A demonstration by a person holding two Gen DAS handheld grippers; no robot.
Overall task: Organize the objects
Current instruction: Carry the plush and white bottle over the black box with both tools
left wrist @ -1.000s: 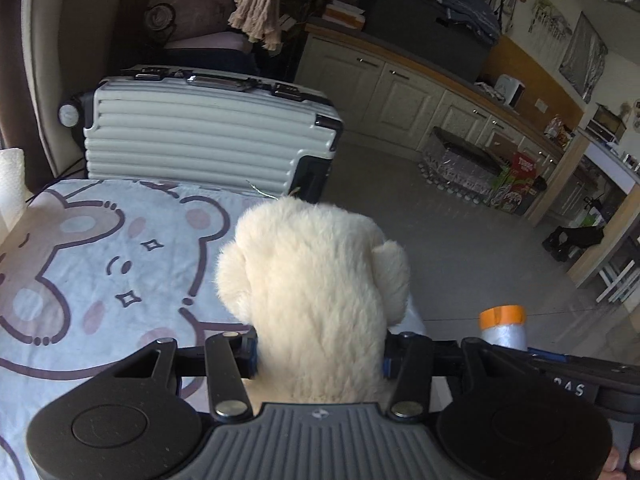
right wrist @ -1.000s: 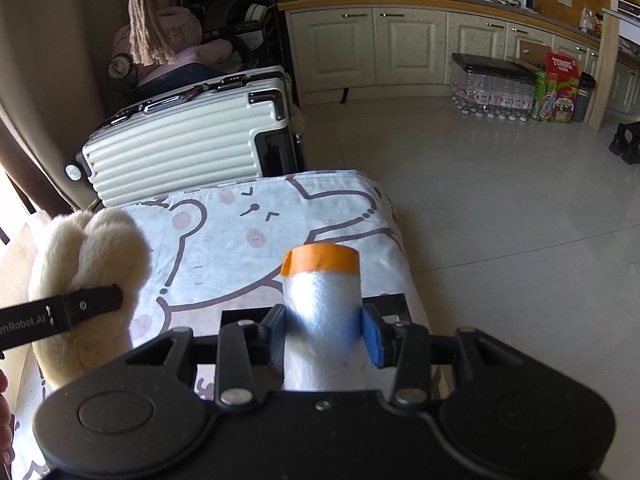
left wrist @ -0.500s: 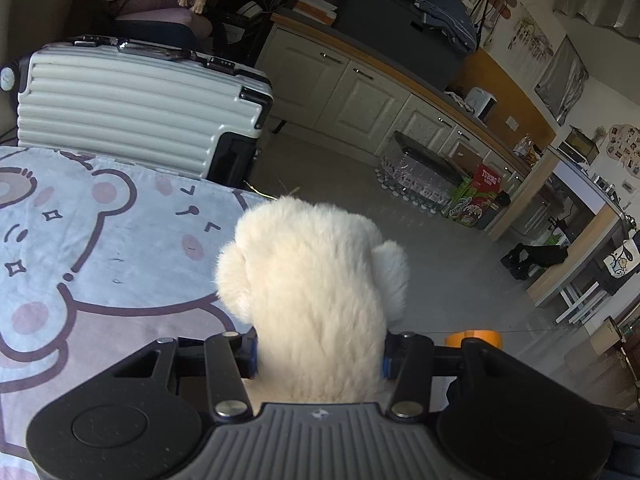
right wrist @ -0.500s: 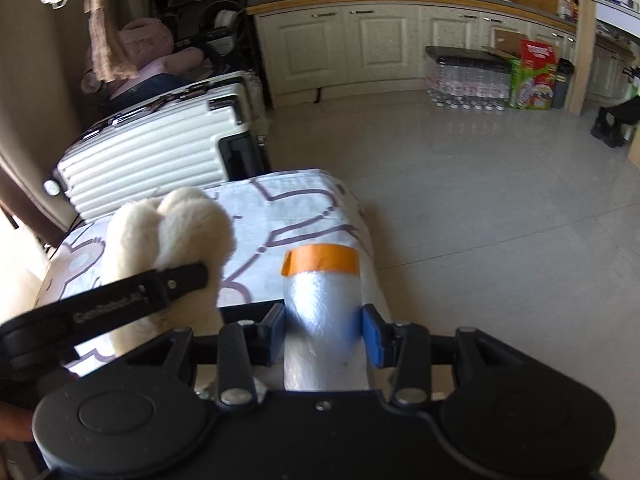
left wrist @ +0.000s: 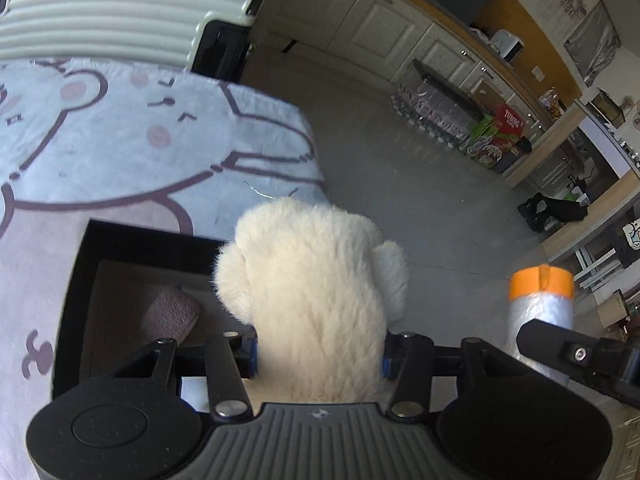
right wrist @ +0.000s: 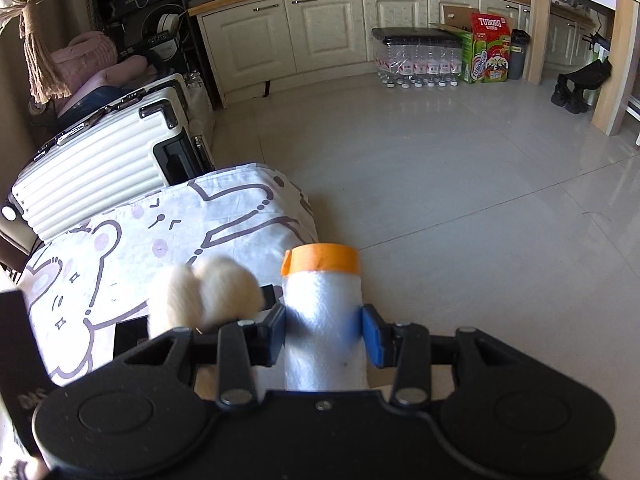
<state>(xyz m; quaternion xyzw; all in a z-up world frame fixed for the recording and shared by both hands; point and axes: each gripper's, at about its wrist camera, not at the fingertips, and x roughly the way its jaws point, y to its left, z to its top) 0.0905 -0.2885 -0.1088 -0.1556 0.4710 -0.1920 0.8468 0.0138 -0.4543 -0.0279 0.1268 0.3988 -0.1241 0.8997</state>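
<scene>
My left gripper (left wrist: 318, 354) is shut on a cream plush toy (left wrist: 316, 300), held above the right edge of a black open box (left wrist: 76, 280) on the bear-print cloth (left wrist: 120, 140). A small brown item (left wrist: 170, 314) lies inside the box. My right gripper (right wrist: 324, 340) is shut on a white roll with an orange end (right wrist: 322, 308), just right of the plush toy (right wrist: 208, 296). The roll also shows at the right in the left wrist view (left wrist: 540, 308).
A white ribbed suitcase (right wrist: 100, 168) stands behind the cloth-covered surface. Beyond its right edge lies bare tiled floor (right wrist: 460, 200). Cream cabinets (right wrist: 320, 32), packs of water bottles (right wrist: 416, 60) and a Tuborg carton (right wrist: 490, 48) line the far wall.
Both grippers have swung right and toward the near edge with their loads. The black box has come into view under the left gripper. The plush toy now sits close beside the roll.
</scene>
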